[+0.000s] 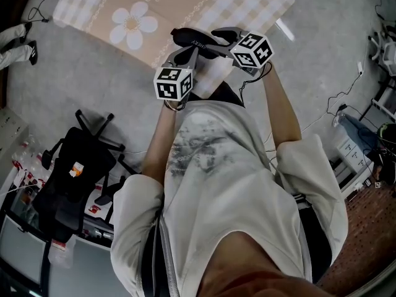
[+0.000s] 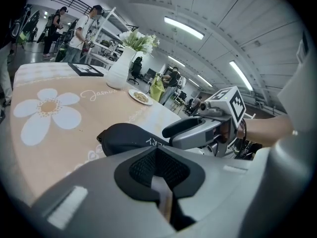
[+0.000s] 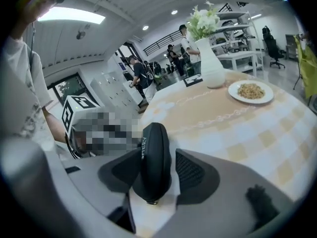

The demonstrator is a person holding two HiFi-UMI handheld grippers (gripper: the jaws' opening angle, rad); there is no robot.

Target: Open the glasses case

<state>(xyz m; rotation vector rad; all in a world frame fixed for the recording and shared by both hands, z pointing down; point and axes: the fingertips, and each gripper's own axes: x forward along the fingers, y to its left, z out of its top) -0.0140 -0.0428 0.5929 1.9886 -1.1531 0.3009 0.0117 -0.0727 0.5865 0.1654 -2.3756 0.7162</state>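
A table spread with a beige and checked cloth [image 1: 185, 14], printed with a large white daisy [image 1: 132, 25], fills the top of the head view, and a person in a white shirt [image 1: 229, 166] stands at its near edge with both forearms reaching forward. On the grey floor to the person's left is a black office chair [image 1: 80, 159]. The left gripper [image 2: 157, 155] has its jaws brought fully together; the black glasses case [image 3: 154, 152] lies right at their tips, and whether they pinch a thin edge of it cannot be told. The right gripper [image 3: 157, 170] comes in from the other side with its jaws spread apart around the case. The case stands on its narrow edge between the pads, against the pad on the left of that view, while a gap shows beside the other pad. The case is closed and sits over the cloth near the table's front edge, between the two grippers. Farther back on the table are a white vase [image 3: 212, 66] of pale flowers and a small plate [image 3: 250, 91] of food.
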